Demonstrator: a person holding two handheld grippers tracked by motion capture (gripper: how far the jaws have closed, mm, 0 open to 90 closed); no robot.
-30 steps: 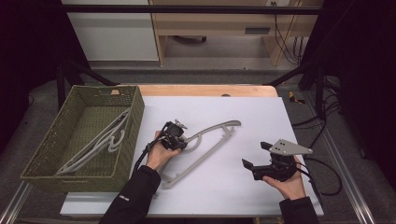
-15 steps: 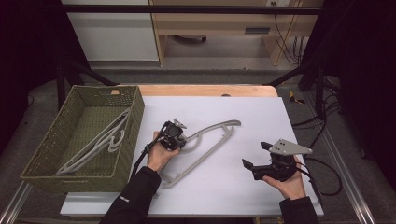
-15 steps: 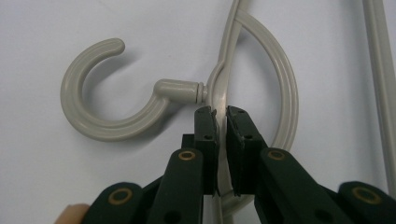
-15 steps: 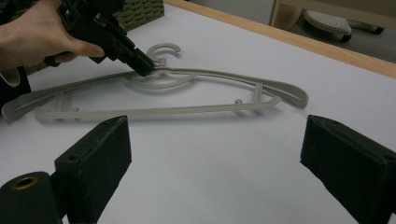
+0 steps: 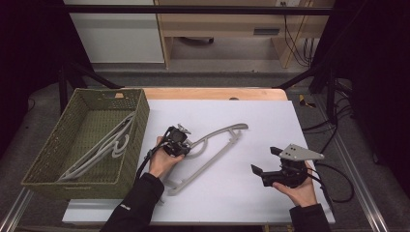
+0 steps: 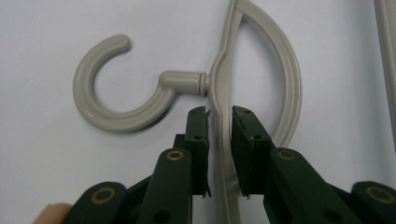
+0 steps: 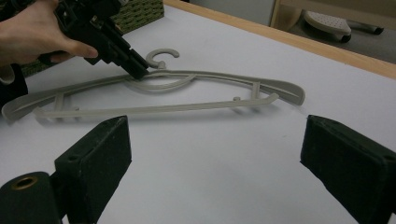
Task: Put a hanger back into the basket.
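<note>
A grey plastic hanger [image 5: 212, 150] lies flat on the white table sheet [image 5: 251, 121], its hook [image 6: 100, 107] toward the basket. My left gripper [image 5: 186, 145] points down at the hanger's neck. In the left gripper view the top bar [image 6: 223, 84] runs between the jaws of the left gripper [image 6: 219, 112]. The jaws have just been opening a little, and the pads stand a hair off the bar on both sides. My right gripper [image 5: 266, 160] rests in a hand at the front right, open wide with nothing between its fingers. It faces the hanger [image 7: 163, 109] and the left gripper [image 7: 140, 72].
A green woven basket [image 5: 87, 92] stands at the table's left with another grey hanger [image 5: 104, 145] inside. A wooden strip [image 5: 217, 93] edges the far side of the sheet. Cables trail off the table's right side.
</note>
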